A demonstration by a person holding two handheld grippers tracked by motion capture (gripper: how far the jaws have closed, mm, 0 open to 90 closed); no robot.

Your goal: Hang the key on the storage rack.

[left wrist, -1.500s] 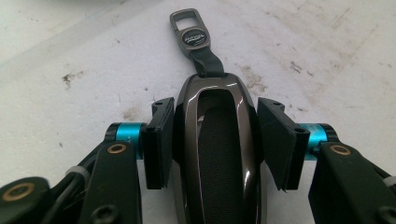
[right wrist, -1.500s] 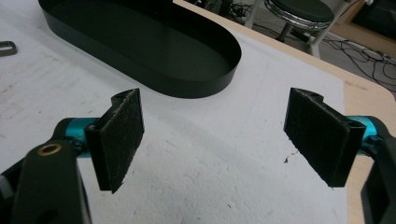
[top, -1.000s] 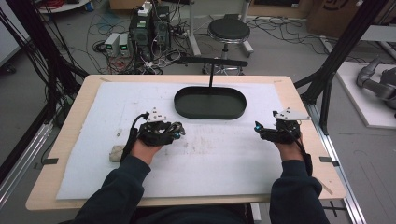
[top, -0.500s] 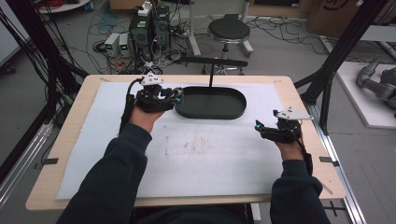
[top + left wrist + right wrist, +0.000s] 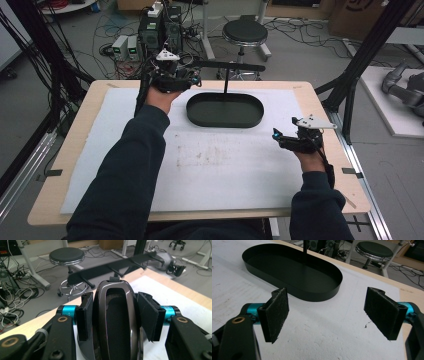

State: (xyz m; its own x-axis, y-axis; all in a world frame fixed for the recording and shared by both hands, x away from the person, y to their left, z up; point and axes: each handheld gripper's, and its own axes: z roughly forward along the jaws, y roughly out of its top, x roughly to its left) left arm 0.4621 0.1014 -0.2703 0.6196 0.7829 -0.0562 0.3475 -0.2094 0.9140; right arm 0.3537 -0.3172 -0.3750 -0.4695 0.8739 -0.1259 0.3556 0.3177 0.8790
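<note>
Left gripper (image 5: 192, 79) has its jaws clamped on a glossy dark oval thing (image 5: 117, 322), pads pressing both flanks. It looks like a shoe or a mouse-shaped shell with a padded opening, but the close, cropped left gripper view doesn't settle which. So the pick is done: the piece is off the surface, held in the air at the far left of the white mat (image 5: 220, 165), just beside the left end of the black hanger bar (image 5: 235, 65) and above the near-left rim of the dark oval tray (image 5: 225, 121).

Right gripper (image 5: 280, 137) hangs low over the mat on the right, jaws spread wide, nothing between the pads (image 5: 274, 315).

Left to do, my read: get the piece onto its destination. The tray is empty, and the bar's pegs look bare. The left gripper view points along the bar, so hanging on a peg seems likelier than dropping into the tray. Then let go and pull back.

No other loose items on the mat, so this may be the last piece.
</note>
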